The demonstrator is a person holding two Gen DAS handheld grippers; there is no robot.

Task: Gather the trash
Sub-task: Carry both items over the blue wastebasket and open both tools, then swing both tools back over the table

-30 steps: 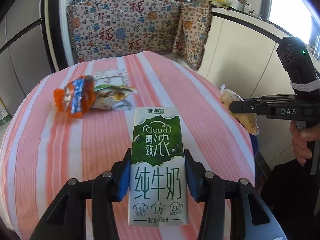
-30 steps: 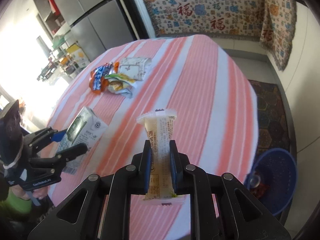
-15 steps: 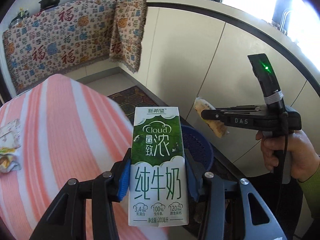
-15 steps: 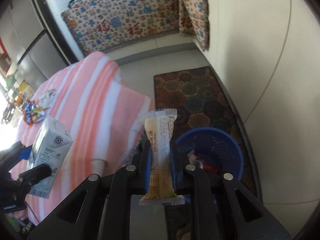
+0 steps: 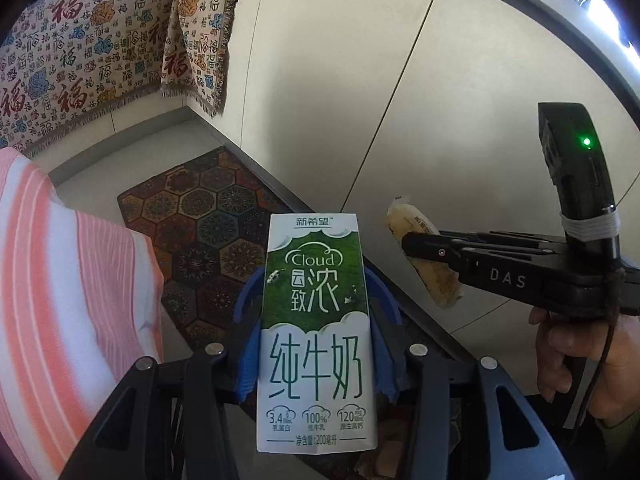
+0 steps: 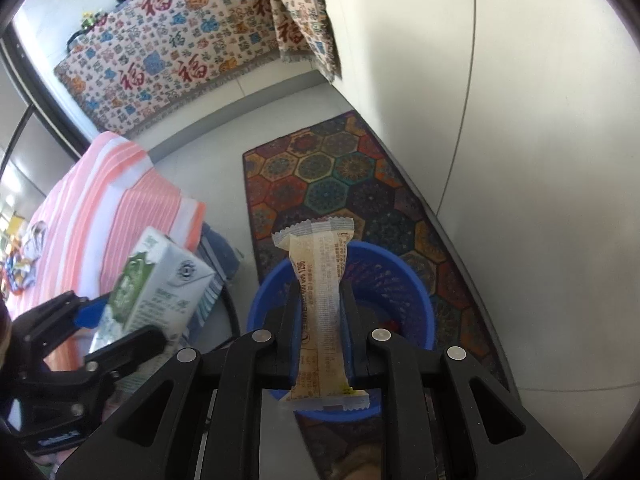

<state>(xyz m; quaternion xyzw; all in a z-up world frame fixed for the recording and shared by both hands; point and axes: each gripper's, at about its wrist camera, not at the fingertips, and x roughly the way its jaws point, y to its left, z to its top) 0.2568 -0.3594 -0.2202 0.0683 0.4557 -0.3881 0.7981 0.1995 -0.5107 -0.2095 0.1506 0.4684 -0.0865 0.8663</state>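
Now over the bin rather than the table: the right gripper (image 6: 320,316) stays clamped narrow on a pale snack wrapper (image 6: 320,312), its black fingers (image 6: 289,320) pinching the packet at mid-length so that the crimped top stands toward 12 o'clock and the lower seal hangs free below the jaws. Directly behind the packet sits the blue trash basket (image 6: 416,304), its mesh wall and rim ringing the wrapper from 9 o'clock round to 3 o'clock, with some red scrap faintly visible inside. At 8 o'clock in the same view the left gripper (image 6: 120,324) carries a green-and-white milk carton (image 6: 160,288), tilted and just short of the basket's rim. Seen from the left wrist, that gripper (image 5: 316,344) holds the carton (image 5: 316,320) upright between blue pads (image 5: 250,356), closed snugly on its sides, and the basket (image 5: 384,300) shows only as a blue arc behind the carton. A second ago both tools faced the striped tablecloth (image 6: 100,200), which has since swung away to 9 o'clock, with other wrappers remaining on it at the far left edge. In its place lie the hexagon-patterned rug (image 6: 332,172) and pale cabinet panels (image 6: 520,120). The carry looks all but finished; releasing the wrapper appears to be the step in hand, the carton needing a little more travel.
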